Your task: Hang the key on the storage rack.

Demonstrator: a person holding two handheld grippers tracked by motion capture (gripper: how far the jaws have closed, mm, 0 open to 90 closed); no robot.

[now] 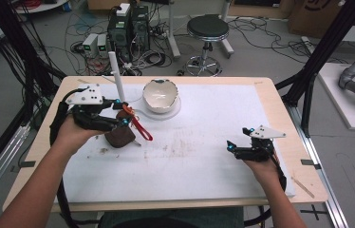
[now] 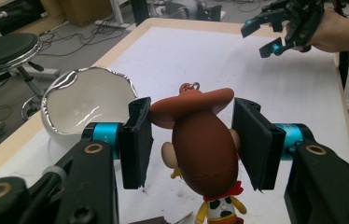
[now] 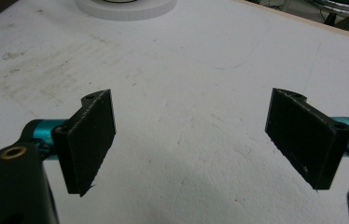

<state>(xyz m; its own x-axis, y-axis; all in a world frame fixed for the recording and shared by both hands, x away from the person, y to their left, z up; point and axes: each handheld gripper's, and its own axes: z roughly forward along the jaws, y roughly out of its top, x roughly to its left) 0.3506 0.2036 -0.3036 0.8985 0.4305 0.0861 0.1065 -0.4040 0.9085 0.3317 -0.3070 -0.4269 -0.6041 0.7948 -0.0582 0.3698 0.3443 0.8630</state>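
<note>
A cowboy toy figure with a brown hat, a metal key ring on top and a red neckerchief hangs between the pads of my left gripper, which is shut on its head. In the high view the left gripper is at the table's left, with the brown toy and a red strap hanging below it, just off the white mat. My right gripper rests low at the right of the mat, open with nothing between its pads. It also appears far off as the right gripper.
A white bowl with a wavy silver rim stands on a round white base at the back middle, close to the held toy. A thin white post rises behind the left gripper. The white mat has brown smudges. A stool stands beyond the table.
</note>
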